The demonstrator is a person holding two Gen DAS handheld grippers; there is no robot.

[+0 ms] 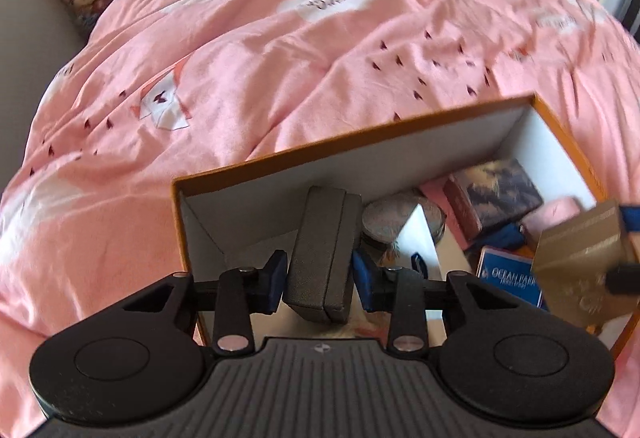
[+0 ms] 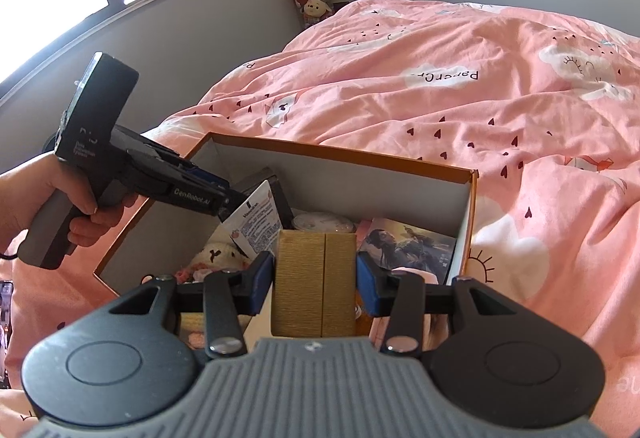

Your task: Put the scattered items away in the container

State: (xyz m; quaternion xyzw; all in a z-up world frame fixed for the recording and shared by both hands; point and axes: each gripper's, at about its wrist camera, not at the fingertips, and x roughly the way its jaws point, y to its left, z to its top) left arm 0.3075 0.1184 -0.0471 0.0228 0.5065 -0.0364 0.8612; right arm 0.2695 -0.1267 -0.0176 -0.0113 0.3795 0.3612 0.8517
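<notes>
Nearest the left wrist lens, the left gripper (image 1: 320, 274) hung over the orange-rimmed container (image 1: 360, 145) with a dark grey box (image 1: 322, 254) standing tilted between its blue pads; a sliver of gap showed on each side, so the jaws read as parted around it, not pressing. To its right inside the container lay a round tin (image 1: 404, 215), a dark picture box (image 1: 496, 189) and a blue Ocean Park card (image 1: 508, 274). Farthest right, the right gripper (image 2: 316, 278) was clamped on a gold box (image 2: 316, 282), upright above the container's near edge, not yet lowered in. All scattered items in view were in or above the container on the pink duvet (image 1: 280, 57). Risks, as judged: the loose grey box could topple against the wall or land on the tin; the gold box, released from this height, might strike the rim and tumble onto the bedding; the two grippers stood close and could collide.
</notes>
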